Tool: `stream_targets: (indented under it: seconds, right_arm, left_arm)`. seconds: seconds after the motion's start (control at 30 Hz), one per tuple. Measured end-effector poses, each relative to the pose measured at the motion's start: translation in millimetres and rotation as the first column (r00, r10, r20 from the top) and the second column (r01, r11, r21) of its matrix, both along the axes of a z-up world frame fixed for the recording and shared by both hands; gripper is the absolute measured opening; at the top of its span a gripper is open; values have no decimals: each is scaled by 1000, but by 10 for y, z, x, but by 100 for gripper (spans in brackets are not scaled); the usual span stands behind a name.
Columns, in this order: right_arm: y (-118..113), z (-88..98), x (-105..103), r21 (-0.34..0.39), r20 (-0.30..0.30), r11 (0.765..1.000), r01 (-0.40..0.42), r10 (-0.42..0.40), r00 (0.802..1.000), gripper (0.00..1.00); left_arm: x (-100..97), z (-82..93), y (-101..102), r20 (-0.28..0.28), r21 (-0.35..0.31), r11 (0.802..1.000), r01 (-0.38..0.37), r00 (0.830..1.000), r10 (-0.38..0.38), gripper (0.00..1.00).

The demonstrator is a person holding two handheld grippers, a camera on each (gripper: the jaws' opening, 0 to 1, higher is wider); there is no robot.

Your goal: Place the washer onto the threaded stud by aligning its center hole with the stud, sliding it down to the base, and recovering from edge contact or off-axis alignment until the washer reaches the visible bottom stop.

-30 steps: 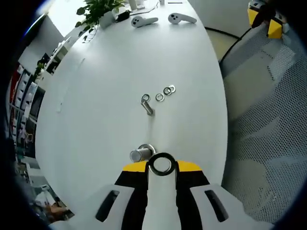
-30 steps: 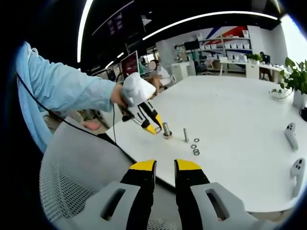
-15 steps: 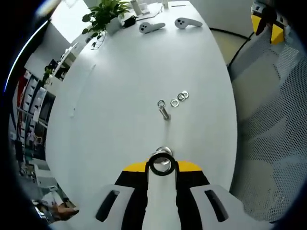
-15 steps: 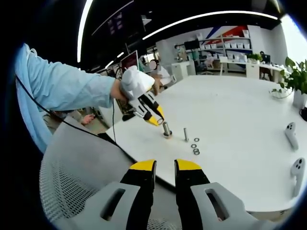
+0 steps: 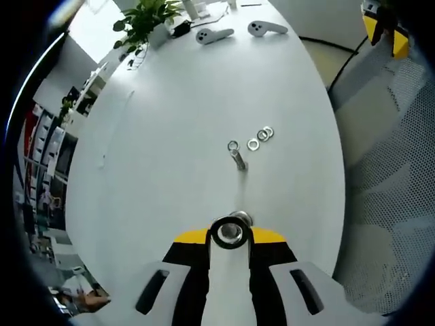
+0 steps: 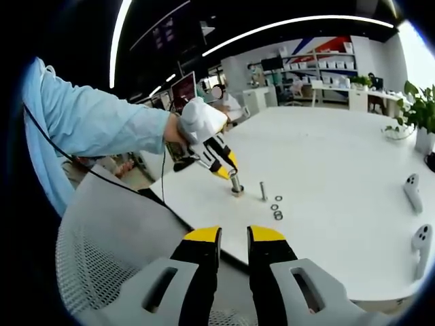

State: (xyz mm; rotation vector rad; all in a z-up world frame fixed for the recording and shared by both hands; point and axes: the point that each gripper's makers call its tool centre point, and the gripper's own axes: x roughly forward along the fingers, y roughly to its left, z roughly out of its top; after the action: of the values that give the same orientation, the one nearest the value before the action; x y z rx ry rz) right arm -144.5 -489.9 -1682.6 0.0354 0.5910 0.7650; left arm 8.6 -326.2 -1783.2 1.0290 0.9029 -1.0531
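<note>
Since a second ago, carried the washer [image 5: 230,232] from beside the threaded stud [image 5: 239,219] to right over its top, so that in the left gripper view the stud's end shows through the ring's centre hole. Left gripper [image 5: 230,236] closed on the washer, held at the yellow tips of its jaws. Seen from the right gripper view, left gripper [image 6: 228,169] angled down from the upper left with its tips at the top of the stud [image 6: 236,185], gripped by a person's hand [image 6: 178,132] below a light blue sleeve [image 6: 88,125]. Cannot tell whether the washer has started down the thread. Beyond the stud on the white table [image 5: 190,102]: a slimmer bolt [image 5: 238,159] standing upright, then loose washers [image 5: 260,136] in a short row to its right. At the table's far end, two white controllers [image 5: 238,30] and a potted plant [image 5: 143,20]. Right gripper [image 6: 233,238] off the near edge of the table over a mesh chair [image 6: 115,251], jaws slightly apart, holding nothing
</note>
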Motion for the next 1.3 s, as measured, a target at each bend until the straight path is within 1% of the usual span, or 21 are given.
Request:
stream_targets:
  seconds: [0.2, 0.23, 0.37, 0.53, 0.63, 0.8, 0.83, 0.87, 0.97, 1.13, 1.3]
  right_arm:
    - [-4, 5, 11, 1, 5, 1000, 4, -4, 1000, 18]
    - [-4, 3, 11, 1, 4, 1000, 4, -4, 1000, 18]
    - [-4, 1, 10, 0, 2, 1000, 5, -5, 1000, 18]
    - [-4, -1, 11, -1, 0, 1000, 5, -5, 1000, 18]
    - [1, -3, 8, -2, -1, 1000, 2, -2, 1000, 18]
    - [1, -7, 7, -3, -3, 1000, 1, -1, 1000, 18]
    - [1, -7, 7, -3, -3, 1000, 1, -1, 1000, 18]
    - [1, -7, 7, -3, -3, 1000, 1, -1, 1000, 18]
    - [0, -9, 6, -3, -5, 1000, 2, -2, 1000, 18]
    - [-3, -11, 8, -3, -5, 1000, 4, -4, 1000, 18]
    - [-2, -14, 7, -5, -6, 1000, 2, -2, 1000, 18]
  left_arm:
    - [21, -67, -16, -21, 11, 1000, 7, 1000, -7, 19]
    - [26, -69, -20, -22, 12, 1000, 16, 1000, -16, 19]
    - [64, -67, -28, -34, 8, 1000, 3, 999, -3, 19]
    - [51, -71, -28, -50, 15, 1000, 9, 999, -9, 19]
    - [47, -69, -32, -80, 36, 999, 18, 997, -15, 19]
    - [48, -109, -44, -110, 82, 995, 52, 993, -43, 19]
    - [44, -123, -37, -115, 99, 994, 54, 992, -43, 19]
    - [39, -144, -49, -119, 97, 994, 57, 992, -46, 19]
    - [46, -228, -35, -126, 119, 990, 73, 990, -58, 19]
    - [39, -343, -44, -144, 132, 988, 79, 988, -60, 19]
    - [29, -411, -42, -158, 145, 986, 80, 986, -56, 19]
